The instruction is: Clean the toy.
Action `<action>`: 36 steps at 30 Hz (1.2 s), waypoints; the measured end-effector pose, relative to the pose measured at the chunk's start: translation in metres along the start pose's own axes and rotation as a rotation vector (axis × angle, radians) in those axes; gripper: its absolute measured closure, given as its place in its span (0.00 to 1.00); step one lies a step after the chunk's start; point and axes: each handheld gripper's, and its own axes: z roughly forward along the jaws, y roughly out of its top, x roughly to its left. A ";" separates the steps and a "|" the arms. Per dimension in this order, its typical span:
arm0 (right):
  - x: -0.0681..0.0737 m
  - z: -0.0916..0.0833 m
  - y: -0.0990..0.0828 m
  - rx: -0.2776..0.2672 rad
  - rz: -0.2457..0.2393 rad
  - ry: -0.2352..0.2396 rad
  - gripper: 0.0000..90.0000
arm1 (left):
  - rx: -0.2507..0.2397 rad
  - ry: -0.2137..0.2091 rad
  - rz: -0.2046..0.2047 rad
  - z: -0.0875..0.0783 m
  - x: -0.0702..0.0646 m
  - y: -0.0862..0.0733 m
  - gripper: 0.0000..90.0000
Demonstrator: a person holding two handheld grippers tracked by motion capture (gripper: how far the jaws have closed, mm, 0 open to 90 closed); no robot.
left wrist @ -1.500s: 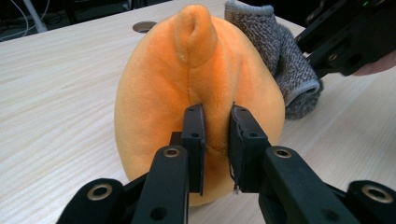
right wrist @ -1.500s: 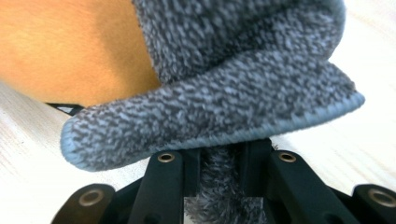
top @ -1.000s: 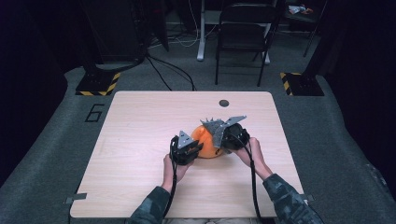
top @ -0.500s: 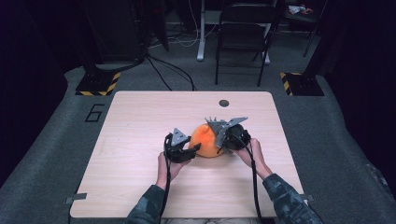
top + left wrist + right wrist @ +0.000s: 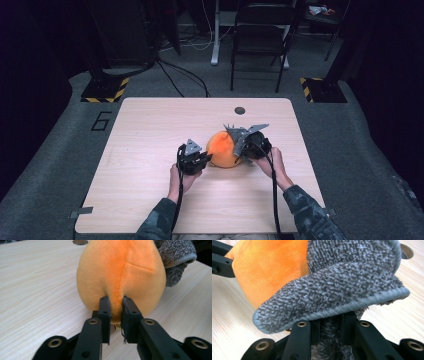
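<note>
While the left gripper (image 5: 115, 315), jaws just closing, is pinching the orange plush (image 5: 120, 275), the right gripper (image 5: 329, 333) is clamping its soft grey cloth (image 5: 342, 287); seams are looking grippable.

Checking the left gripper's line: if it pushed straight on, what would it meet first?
The orange plush: the left gripper has just closed, fingers pinching its fabric, so it would press straight into it.

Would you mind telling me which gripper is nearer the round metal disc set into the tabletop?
Right. The right gripper, shut on the grey cloth, sits just below the disc; the left gripper pinches the orange plush farther away.
</note>
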 end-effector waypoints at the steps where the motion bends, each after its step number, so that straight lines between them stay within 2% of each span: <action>1: -0.001 -0.001 0.000 0.001 -0.001 -0.001 0.84 | -0.012 0.011 0.015 -0.001 -0.002 0.002 0.91; 4: -0.004 -0.008 0.003 -0.018 0.020 -0.003 0.84 | -0.045 0.037 0.034 -0.006 -0.005 0.006 0.92; 6: -0.004 -0.013 0.006 -0.033 0.036 -0.009 0.84 | -0.067 0.062 0.062 -0.012 -0.007 0.012 0.92; 10: -0.001 -0.027 0.014 -0.074 0.022 -0.001 0.85 | -0.097 0.107 0.119 -0.021 -0.012 0.020 0.93; 12: 0.004 -0.036 0.019 -0.101 0.008 0.001 0.85 | -0.093 0.116 0.153 -0.021 -0.016 0.021 0.93; 15: 0.013 -0.051 0.027 -0.145 -0.013 0.009 0.85 | -0.096 0.093 0.164 -0.016 -0.025 0.021 0.93; 18: 0.025 -0.059 0.032 -0.157 -0.051 0.017 0.85 | -0.105 0.078 0.186 -0.012 -0.032 0.022 0.93; 19: 0.028 -0.059 0.034 -0.161 -0.079 0.017 0.85 | -0.098 0.066 0.196 -0.010 -0.034 0.023 0.93; 21: 0.035 -0.057 0.036 -0.157 -0.092 0.027 0.85 | -0.098 0.056 0.205 -0.008 -0.037 0.023 0.93; 25: 0.041 -0.050 0.036 -0.124 -0.093 0.044 0.85 | -0.100 0.029 0.218 -0.004 -0.041 0.022 0.93; 29: 0.037 -0.039 0.036 -0.091 -0.082 0.044 0.85 | -0.081 0.024 0.222 -0.001 -0.042 0.021 0.93; 31: 0.032 -0.034 0.036 -0.095 -0.071 0.034 0.86 | -0.082 0.025 0.214 -0.002 -0.040 0.020 0.93; 34: 0.019 -0.030 0.032 -0.082 -0.036 -0.015 0.86 | -0.086 0.027 0.204 -0.002 -0.038 0.020 0.93; 36: 0.006 -0.025 0.027 -0.058 -0.003 -0.070 0.86 | -0.089 0.026 0.196 -0.002 -0.037 0.019 0.93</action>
